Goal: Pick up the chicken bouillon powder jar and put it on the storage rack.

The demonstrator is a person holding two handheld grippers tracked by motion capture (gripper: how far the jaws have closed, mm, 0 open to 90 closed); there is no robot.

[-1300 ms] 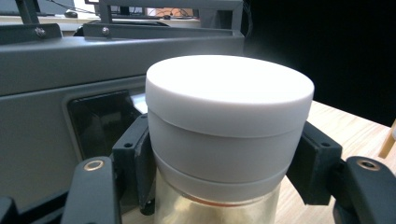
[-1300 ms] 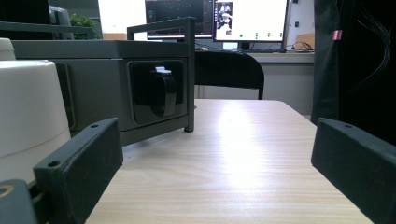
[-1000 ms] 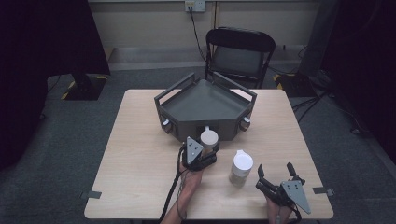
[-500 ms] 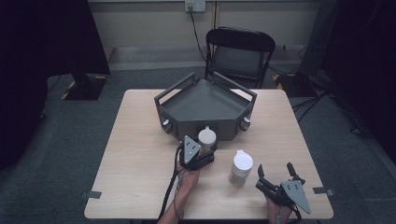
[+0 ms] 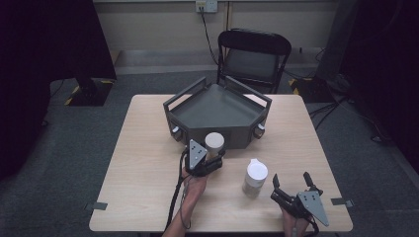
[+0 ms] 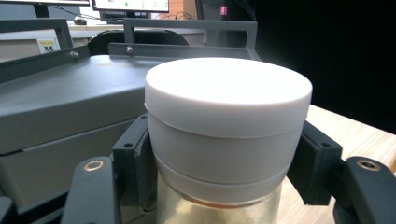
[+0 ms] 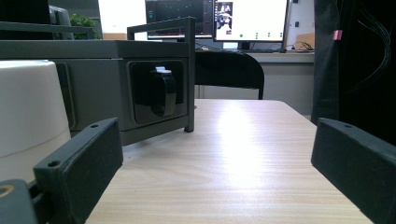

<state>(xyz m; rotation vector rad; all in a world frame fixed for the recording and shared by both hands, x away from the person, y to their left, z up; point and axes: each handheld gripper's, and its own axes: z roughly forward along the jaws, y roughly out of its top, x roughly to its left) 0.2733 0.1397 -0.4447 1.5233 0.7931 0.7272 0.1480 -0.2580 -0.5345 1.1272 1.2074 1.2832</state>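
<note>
Clamping my left gripper (image 5: 211,159) on the white-lidded jar (image 6: 228,135), I should lift level over the grey tray's (image 5: 217,106) near wall, my right gripper (image 5: 292,183) gaping empty.

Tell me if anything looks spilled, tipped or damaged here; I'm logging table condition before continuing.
Nothing stands out. The white-lidded jar sits upright between the left gripper jaws, the white bottle stands upright on the table, and the grey tray looks intact. No spills show.

Table (image 5: 148,163) pale wood-grain laminate, slight sheen. Tray (image 5: 217,106) matt grey metal. Jar (image 6: 224,186) clear, lid (image 6: 229,100) smooth white plastic.
</note>
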